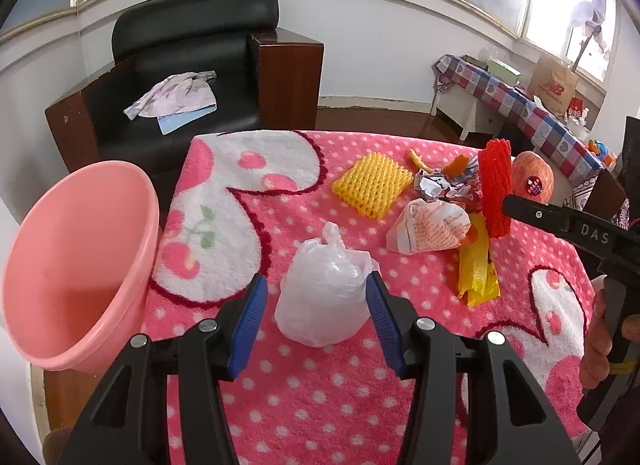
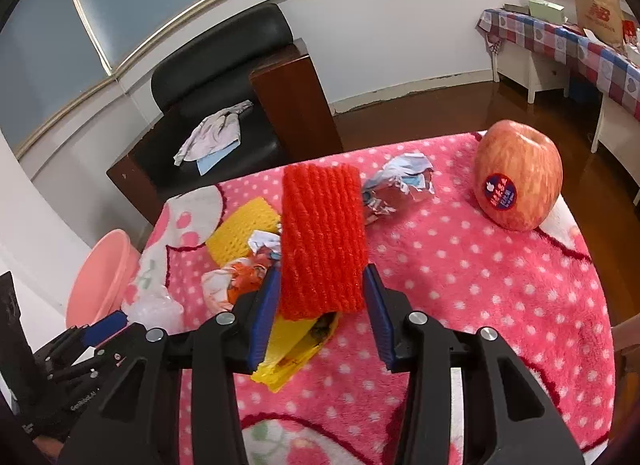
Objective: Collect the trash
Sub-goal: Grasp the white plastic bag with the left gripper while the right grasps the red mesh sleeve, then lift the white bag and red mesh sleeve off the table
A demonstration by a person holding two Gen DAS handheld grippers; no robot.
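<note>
My left gripper is open around a white plastic bag that rests on the pink dotted blanket; its right pad touches the bag. My right gripper is shut on a red foam fruit net and holds it above the table; the net also shows in the left wrist view. A yellow foam net, crumpled foil wrappers, a paper wrapper and a yellow plastic bag lie on the blanket. A pink bin stands at the table's left edge.
A red apple with a sticker stands at the table's far right. A black armchair with cloth on it is behind the table. A side table with a checked cloth stands at the right wall.
</note>
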